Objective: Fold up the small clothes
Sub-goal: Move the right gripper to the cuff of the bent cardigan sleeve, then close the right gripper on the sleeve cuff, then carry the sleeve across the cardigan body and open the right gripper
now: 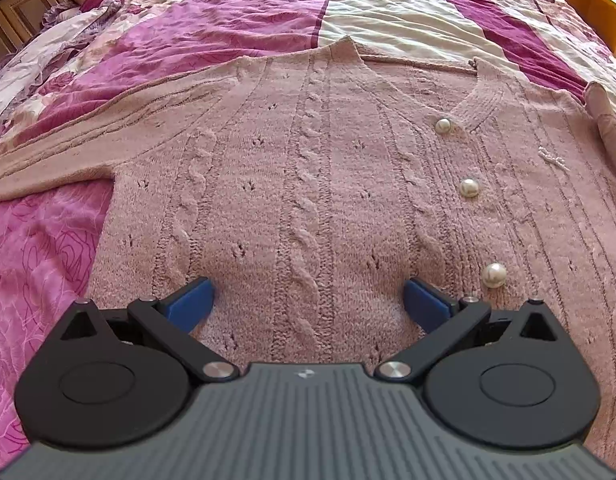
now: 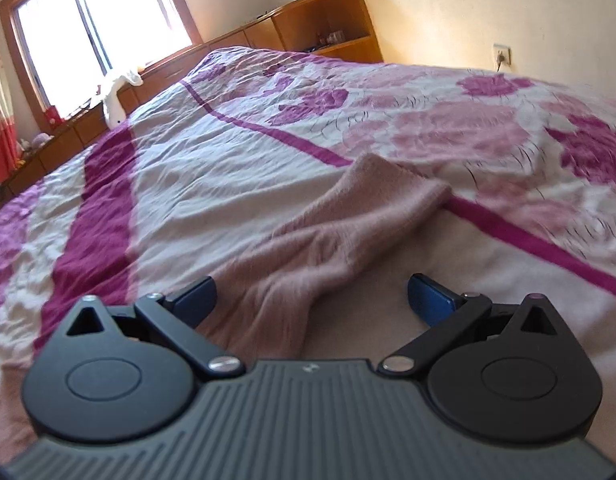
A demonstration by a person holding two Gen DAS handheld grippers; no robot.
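My left gripper has its jaws spread wide, gripping nothing; the pink cardigan lies flat on the bedspread, filling the gap between my blue pads. My right gripper is equally wide and empty, the cardigan's sleeve running forward between its jaws.

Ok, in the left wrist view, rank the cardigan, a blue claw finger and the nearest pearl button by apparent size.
1. cardigan, fills most of the frame.
2. blue claw finger, though nearness to the camera enlarges it.
3. nearest pearl button, smallest.
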